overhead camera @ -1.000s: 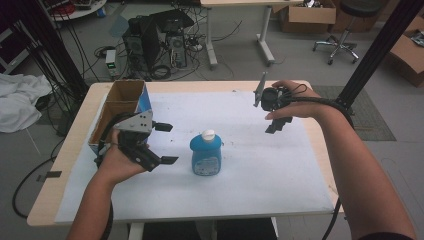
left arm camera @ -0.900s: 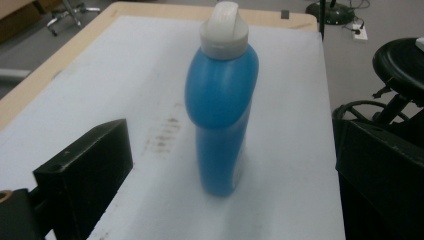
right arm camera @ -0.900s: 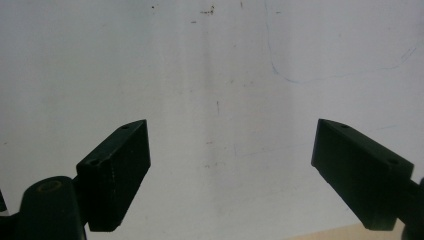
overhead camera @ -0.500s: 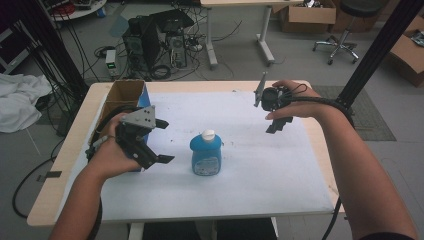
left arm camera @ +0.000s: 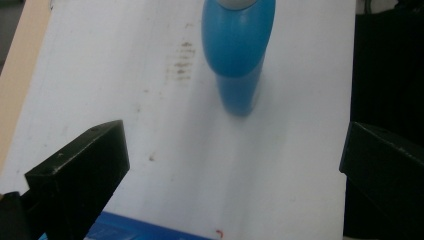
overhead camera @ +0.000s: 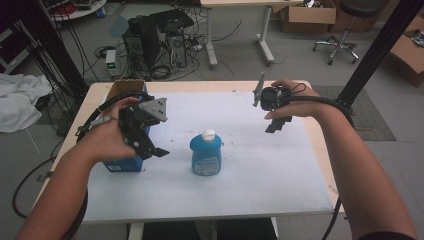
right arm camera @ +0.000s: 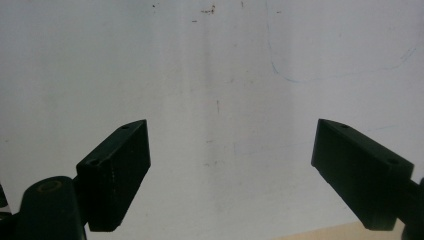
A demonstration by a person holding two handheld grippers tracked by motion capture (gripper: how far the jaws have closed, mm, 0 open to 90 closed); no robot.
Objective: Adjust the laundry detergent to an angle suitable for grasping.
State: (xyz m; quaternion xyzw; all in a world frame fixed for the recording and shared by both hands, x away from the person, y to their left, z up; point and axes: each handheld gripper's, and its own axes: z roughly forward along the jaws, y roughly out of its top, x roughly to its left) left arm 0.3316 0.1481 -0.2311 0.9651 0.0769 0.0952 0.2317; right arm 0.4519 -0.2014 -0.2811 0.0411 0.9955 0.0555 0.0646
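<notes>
While left tongs point(overhead camera: 152, 142) gape, blue bottle point(overhead camera: 206, 154) beside.

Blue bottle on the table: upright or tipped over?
Upright. The blue bottle stands on its base on the white table cover, white cap on top, apart from both grippers.

Left gripper point(overhead camera: 150, 145): black body, grey three-cornered plate on top, black cable trailing from the rear; jaws are black rectangular blocks with slanted ends.
Right gripper point(overhead camera: 278, 124): black round body with a ribbed housing, grey plate at its side, dark cable running back along the forearm; jaws are black slab-shaped blocks, each with small round holes on the upper face.
Forearms: bare, no sleeves.
</notes>
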